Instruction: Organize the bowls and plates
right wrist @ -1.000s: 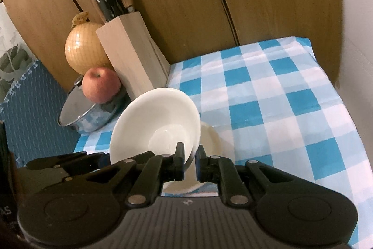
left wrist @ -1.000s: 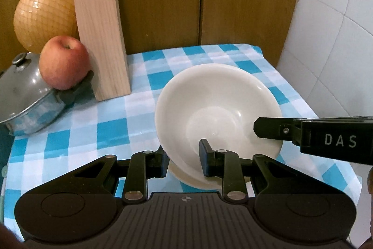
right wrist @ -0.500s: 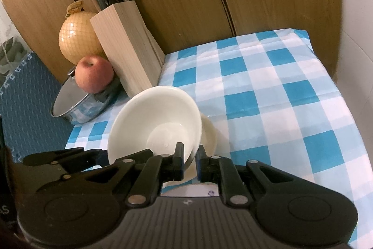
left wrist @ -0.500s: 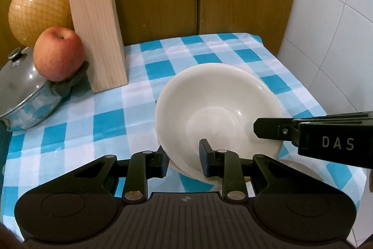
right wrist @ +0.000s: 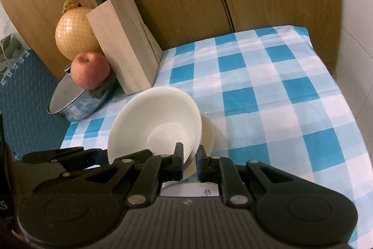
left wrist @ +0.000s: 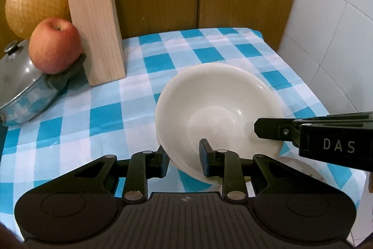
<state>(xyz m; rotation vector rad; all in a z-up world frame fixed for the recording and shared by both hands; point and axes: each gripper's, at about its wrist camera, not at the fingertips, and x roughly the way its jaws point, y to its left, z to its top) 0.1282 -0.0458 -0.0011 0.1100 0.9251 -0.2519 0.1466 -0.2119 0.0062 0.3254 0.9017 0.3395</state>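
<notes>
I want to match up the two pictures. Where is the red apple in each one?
Left wrist view: the apple is at the far left, resting on the pot, left of the knife block.
Right wrist view: the apple is left of centre, on the same pot, beside the knife block.
Shared landmark: the wooden knife block, with the netted yellow fruit behind the apple.

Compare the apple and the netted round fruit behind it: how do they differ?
The apple is red and bare; the netted fruit is yellow, wrapped in mesh with a tag on top. The apple looks clearly smaller than the netted fruit. The apple sits on the pot, on its lid and handle; what the netted fruit rests on is hidden. Both are round and sit left of the knife block.
</notes>
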